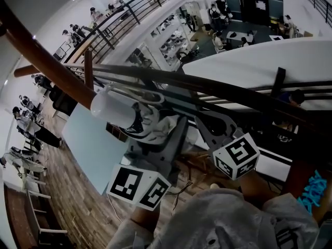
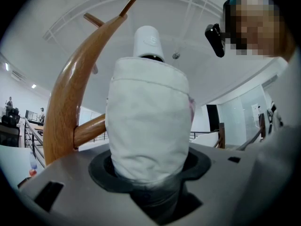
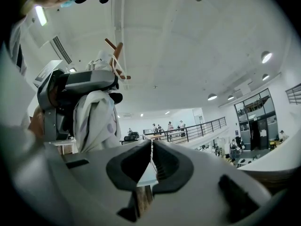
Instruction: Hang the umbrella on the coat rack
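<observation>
The left gripper [image 2: 150, 173] is clamped on the folded white umbrella [image 2: 148, 126]. In the left gripper view the cloth bundle fills the gap between the jaws and rises straight up from them, with the umbrella's white round handle [image 2: 148, 41] at its far end. Just to the left of the bundle stands the curved wooden arm of the coat rack [image 2: 70, 98]. A short peg [image 2: 90, 130] sticks out of the arm low down, toward the umbrella, and two thin pegs [image 2: 127, 6] branch off near its top. Whether the umbrella touches the wood cannot be told from here. In the head view the handle end of the umbrella [image 1: 111, 109] lies right against the underside of the brown coat rack arm [image 1: 46, 61], and a thin white strap loop [image 1: 142, 95] lies along the top of the bundle. The left gripper [image 1: 150, 126] grips the bundle from below. The right gripper [image 1: 207, 131] is just to its right, apart from the umbrella, in front of a dark railing [image 1: 233, 95]. The right gripper view shows the right gripper [image 3: 151, 161] pressed together with nothing between the jaws. At that view's left side the left gripper [image 3: 77, 91] holds the hanging white cloth of the umbrella [image 3: 94, 121], with the coat rack pegs [image 3: 115, 48] just above it.
</observation>
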Action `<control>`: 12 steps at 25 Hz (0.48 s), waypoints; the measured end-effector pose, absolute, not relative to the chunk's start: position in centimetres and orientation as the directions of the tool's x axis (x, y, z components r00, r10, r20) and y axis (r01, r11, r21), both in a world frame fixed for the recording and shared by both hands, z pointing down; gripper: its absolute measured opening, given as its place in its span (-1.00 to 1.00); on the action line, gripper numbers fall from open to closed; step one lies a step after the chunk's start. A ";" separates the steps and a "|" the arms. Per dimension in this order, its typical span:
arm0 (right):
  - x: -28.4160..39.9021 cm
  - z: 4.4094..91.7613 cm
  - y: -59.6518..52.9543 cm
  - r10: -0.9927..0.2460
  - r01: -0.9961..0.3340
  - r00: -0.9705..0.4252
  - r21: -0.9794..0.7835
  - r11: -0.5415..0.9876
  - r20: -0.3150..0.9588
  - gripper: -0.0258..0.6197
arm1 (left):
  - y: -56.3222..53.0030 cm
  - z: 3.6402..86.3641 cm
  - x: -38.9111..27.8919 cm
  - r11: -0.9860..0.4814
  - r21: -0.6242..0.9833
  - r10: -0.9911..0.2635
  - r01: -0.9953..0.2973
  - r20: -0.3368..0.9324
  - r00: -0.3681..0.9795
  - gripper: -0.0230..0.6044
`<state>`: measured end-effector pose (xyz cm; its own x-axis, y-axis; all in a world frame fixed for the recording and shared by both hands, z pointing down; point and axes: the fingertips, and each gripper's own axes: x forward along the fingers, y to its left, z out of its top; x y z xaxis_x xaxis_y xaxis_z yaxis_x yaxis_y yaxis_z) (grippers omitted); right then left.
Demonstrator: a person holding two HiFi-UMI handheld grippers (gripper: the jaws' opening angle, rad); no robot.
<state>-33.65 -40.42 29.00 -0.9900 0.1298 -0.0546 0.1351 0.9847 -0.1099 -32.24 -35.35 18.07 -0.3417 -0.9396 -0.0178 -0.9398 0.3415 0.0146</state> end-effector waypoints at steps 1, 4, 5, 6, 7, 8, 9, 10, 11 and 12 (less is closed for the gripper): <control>-33.7 28.9 -40.4 0.130 0.136 -0.990 -0.111 0.984 -0.058 -0.84 | -35.2 18.0 -32.4 0.340 0.022 -0.940 -0.940 -0.017 -0.341 -0.07; -33.9 28.6 -40.3 0.132 0.139 -0.989 -0.117 0.983 -0.064 -0.84 | -34.8 17.7 -32.5 0.335 0.043 -0.942 -0.941 -0.014 -0.336 -0.07; -33.9 28.6 -40.3 0.135 0.141 -0.989 -0.118 0.983 -0.064 -0.84 | -34.7 17.6 -32.5 0.336 0.050 -0.941 -0.940 -0.013 -0.337 -0.07; -33.9 28.6 -40.3 0.137 0.144 -0.989 -0.118 0.983 -0.063 -0.84 | -34.6 17.6 -32.5 0.336 0.059 -0.941 -0.940 -0.010 -0.338 -0.07; -33.9 28.6 -40.2 0.139 0.145 -0.988 -0.120 0.982 -0.061 -0.84 | -34.5 17.6 -32.5 0.335 0.067 -0.942 -0.940 -0.007 -0.336 -0.07; -34.0 28.6 -40.2 0.139 0.146 -0.988 -0.125 0.981 -0.061 -0.84 | -34.5 17.6 -32.5 0.334 0.072 -0.942 -0.940 -0.001 -0.335 -0.07; -34.1 28.6 -40.2 0.141 0.148 -0.988 -0.129 0.981 -0.063 -0.84 | -34.5 17.7 -32.6 0.332 0.071 -0.943 -0.940 0.006 -0.333 -0.07; -34.2 28.6 -40.2 0.143 0.151 -0.988 -0.130 0.980 -0.065 -0.84 | -34.4 17.9 -32.6 0.332 0.070 -0.943 -0.941 0.014 -0.332 -0.07; -34.3 28.7 -40.1 0.148 0.156 -0.987 -0.131 0.979 -0.067 -0.84 | -34.4 18.1 -32.6 0.332 0.072 -0.943 -0.940 0.022 -0.331 -0.07; -34.4 28.8 -40.0 0.155 0.162 -0.986 -0.132 0.978 -0.067 -0.84 | -34.2 18.4 -32.6 0.333 0.080 -0.943 -0.940 0.028 -0.332 -0.07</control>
